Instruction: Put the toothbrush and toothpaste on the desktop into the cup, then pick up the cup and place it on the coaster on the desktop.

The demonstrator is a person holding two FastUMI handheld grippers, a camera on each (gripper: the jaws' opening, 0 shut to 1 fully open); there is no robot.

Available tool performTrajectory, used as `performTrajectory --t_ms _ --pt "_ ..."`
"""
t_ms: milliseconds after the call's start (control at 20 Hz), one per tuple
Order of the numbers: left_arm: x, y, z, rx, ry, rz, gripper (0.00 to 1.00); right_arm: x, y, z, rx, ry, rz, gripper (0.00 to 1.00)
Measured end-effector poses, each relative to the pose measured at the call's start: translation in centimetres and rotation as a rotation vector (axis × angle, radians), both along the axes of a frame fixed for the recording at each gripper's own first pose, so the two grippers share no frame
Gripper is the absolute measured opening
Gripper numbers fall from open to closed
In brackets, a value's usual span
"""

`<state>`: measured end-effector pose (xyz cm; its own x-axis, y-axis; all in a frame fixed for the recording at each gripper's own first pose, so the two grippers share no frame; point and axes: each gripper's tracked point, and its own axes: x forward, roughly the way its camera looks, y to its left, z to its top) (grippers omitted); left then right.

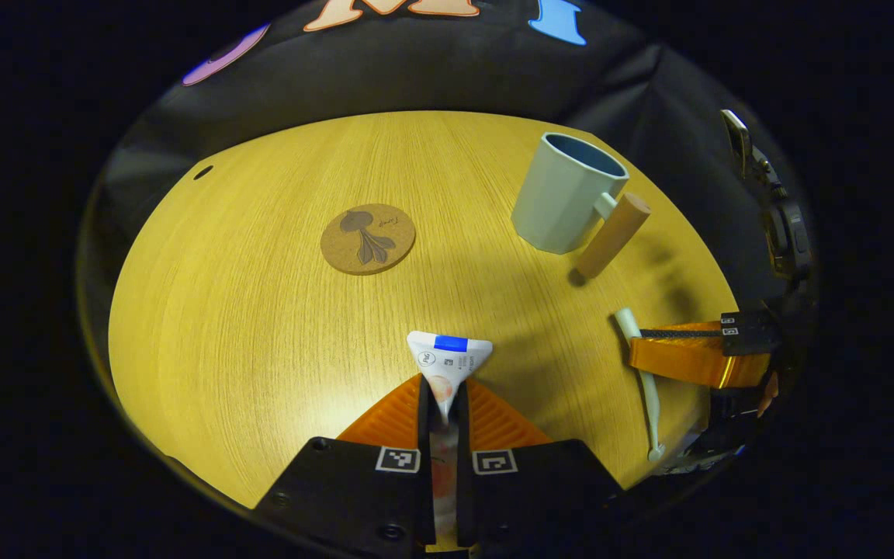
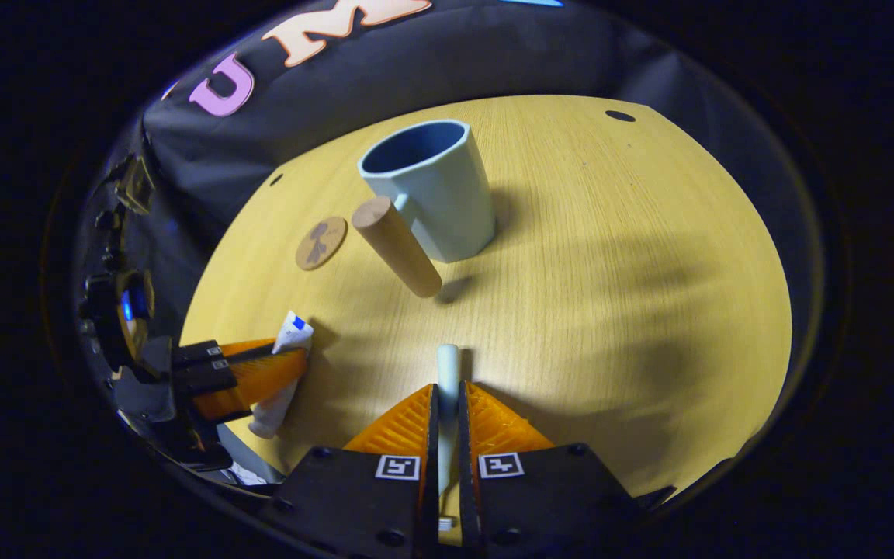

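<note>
A: Right, item one. Left gripper [image 1: 444,404]?

B: Jaws nearly together, pinching the toothpaste [image 1: 447,365]. Both fingers press on the tube's narrow part; its flat crimped end fans out past the tips toward 12 o'clock. In the right gripper view the same gripper [image 2: 292,365] sits at 9 o'clock, the tube [image 2: 280,380] crossing between its fingers.

A: Item two. Right gripper [image 2: 447,407]?

B: Jaws narrowed to a slit, clamped on the toothbrush [image 2: 447,373]. The handle runs straight between the fingers, one rounded end poking out past the tips toward 12. In the left gripper view this gripper [image 1: 641,349] comes in from 3 o'clock, and the toothbrush [image 1: 645,380] crosses its fingertips, one end near the table's front edge.

A: Item three, cup?

B: Cup [image 1: 563,194], upright, on the table [image 1: 261,310], at 1 o'clock in the left gripper view. Its cylindrical wooden handle [image 1: 614,237] points toward the right gripper. In the right gripper view the cup [image 2: 431,186] stands at 12, handle [image 2: 396,244] angled toward the camera. I cannot see anything in the part of the inside that shows.

A: Item four, coaster?

B: Coaster [image 1: 368,239], round cork disc with a leaf print, flat on the table at 11 o'clock in the left gripper view, well apart from the cup. In the right gripper view the coaster [image 2: 321,243] lies just beside the handle's far end, at 10 o'clock.
</note>
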<state>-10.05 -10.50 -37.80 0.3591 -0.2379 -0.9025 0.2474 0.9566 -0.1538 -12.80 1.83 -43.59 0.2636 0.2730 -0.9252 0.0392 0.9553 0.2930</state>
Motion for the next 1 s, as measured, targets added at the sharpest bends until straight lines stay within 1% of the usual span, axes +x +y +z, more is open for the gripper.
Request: performTrajectory --t_ms 150,450,700,1000 --pt "0.1 0.0 0.0 -0.02 0.008 -0.007 0.1 1.6 0.2 2.1 0.044 -0.062 -0.036 0.13" --pt "0.0 0.0 0.0 -0.041 0.009 0.003 0.1 6.7 1.4 7.6 0.142 -0.261 -0.09 0.13" --pt "0.1 0.0 0.1 -0.059 0.011 0.006 0.1 9.6 2.1 10.8 0.183 -0.344 -0.102 0.13" --pt "0.1 0.0 0.1 -0.088 0.008 0.013 0.1 12.2 2.8 14.3 0.227 -0.408 -0.121 0.13"
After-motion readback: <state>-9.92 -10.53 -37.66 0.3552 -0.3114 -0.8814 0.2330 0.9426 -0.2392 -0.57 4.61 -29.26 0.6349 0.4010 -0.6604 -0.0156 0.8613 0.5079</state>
